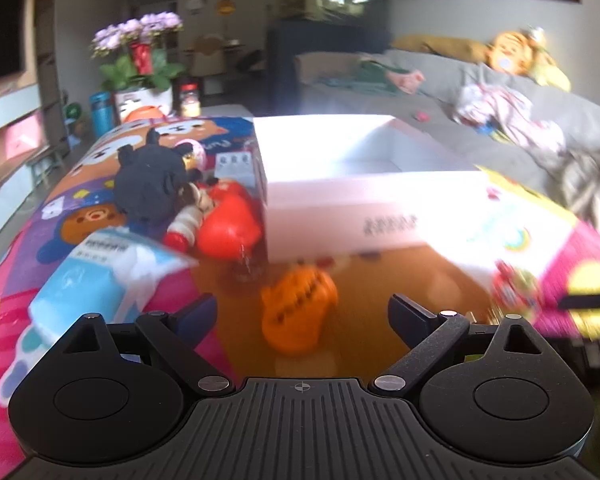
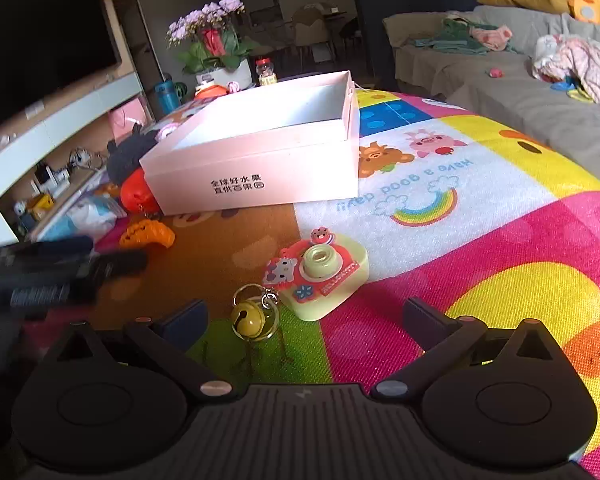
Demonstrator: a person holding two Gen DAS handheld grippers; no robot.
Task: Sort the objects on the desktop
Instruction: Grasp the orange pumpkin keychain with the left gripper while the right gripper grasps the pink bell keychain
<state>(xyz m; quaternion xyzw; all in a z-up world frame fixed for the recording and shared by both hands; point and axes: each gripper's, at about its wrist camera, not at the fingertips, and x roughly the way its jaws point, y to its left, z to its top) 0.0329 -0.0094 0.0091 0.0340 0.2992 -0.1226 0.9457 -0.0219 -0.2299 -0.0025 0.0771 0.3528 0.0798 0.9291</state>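
Orange ridged toy point(image 1: 298, 308) lies flat just ahead of the open left claw point(image 1: 300, 312); toy camera point(image 2: 320, 276) and yellow bell point(image 2: 249, 319) sit before the open right claw point(image 2: 306, 322); pink box point(image 2: 260, 148) beyond, open-topped

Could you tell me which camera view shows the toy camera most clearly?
The right wrist view: the toy camera lies sharp and whole just ahead of the open right gripper. The left wrist view shows only a blurred part at right.

Left tongs point(image 1: 300, 316) gape around an orange toy point(image 1: 298, 312) before a white box point(image 1: 364, 200).
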